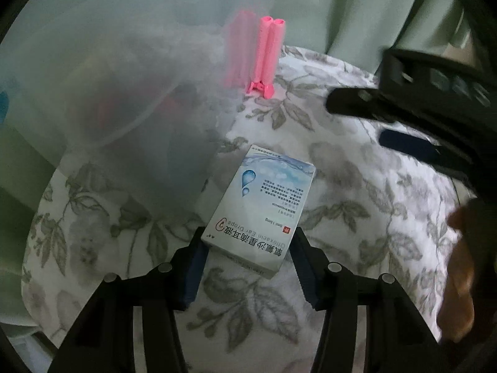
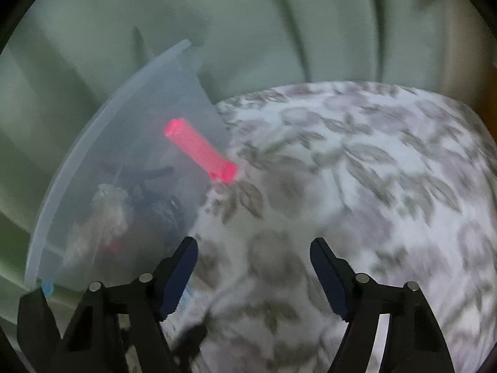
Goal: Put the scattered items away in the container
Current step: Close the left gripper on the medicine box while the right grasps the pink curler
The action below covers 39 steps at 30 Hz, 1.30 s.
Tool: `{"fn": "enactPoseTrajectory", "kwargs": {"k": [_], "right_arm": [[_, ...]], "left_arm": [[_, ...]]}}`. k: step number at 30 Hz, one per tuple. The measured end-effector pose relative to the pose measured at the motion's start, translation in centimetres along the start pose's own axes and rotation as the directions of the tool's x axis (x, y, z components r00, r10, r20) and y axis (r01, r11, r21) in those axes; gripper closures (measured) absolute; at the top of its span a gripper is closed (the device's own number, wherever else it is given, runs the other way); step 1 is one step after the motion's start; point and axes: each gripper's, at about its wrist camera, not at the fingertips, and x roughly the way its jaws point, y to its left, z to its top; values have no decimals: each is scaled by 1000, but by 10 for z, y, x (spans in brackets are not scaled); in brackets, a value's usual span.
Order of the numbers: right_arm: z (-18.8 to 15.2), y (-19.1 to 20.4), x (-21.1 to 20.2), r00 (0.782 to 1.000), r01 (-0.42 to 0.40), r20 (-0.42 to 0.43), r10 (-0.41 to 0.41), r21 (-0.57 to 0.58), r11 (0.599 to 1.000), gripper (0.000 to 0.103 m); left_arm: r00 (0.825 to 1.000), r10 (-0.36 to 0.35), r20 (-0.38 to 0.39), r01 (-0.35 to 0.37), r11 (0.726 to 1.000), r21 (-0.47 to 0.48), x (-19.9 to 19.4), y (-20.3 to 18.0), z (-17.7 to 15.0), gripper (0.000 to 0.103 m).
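Nearest to me, the left tool (image 1: 247, 250) has its two blue pads set against the long sides of a white-and-blue box of ear drops (image 1: 261, 208), one pad on each side of its near end. The jaws stand about half closed and look to be gripping it, though the box lies flat on the table (image 1: 357, 192), which wears a white cloth printed with grey leaves; I would judge it caught but not yet lifted. A little to the right, the right tool (image 2: 254, 259) hangs over bare cloth with its jaws fairly wide and nothing between them. Its blurred fingers also cut across the right side of the left camera's view, and a bit of a hand (image 1: 462, 267) shows at that edge. Further off, a pink clip (image 1: 267, 59) made of two tubes side by side leans against the outer wall of the translucent container (image 2: 102, 143), its foot on the cloth, so it is not yet put away. The container stands at the far left edge of the table, in front of a pale green curtain (image 2: 279, 31). Through its cloudy wall I can make out a heap of things already inside, something dark, something pale and fluffy, a spot of red, but I cannot count them. So: one box in hand, one clip waiting, one container partly filled. As far as I can see, two items remain.
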Motion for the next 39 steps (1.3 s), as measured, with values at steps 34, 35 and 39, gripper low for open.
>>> {"fn": "enactPoseTrajectory", "kwargs": {"k": [34, 35, 39], "right_arm": [[72, 31, 86, 991, -134, -44, 126, -342, 930, 76], [73, 29, 82, 991, -130, -36, 126, -327, 936, 76], [69, 16, 58, 993, -116, 4, 121, -251, 961, 76]], "left_arm": [[1000, 0, -18, 1, 999, 46, 20, -19, 7, 48], [1000, -2, -19, 3, 999, 46, 20, -19, 7, 48], [1000, -9, -18, 10, 999, 45, 19, -19, 6, 48]]}}
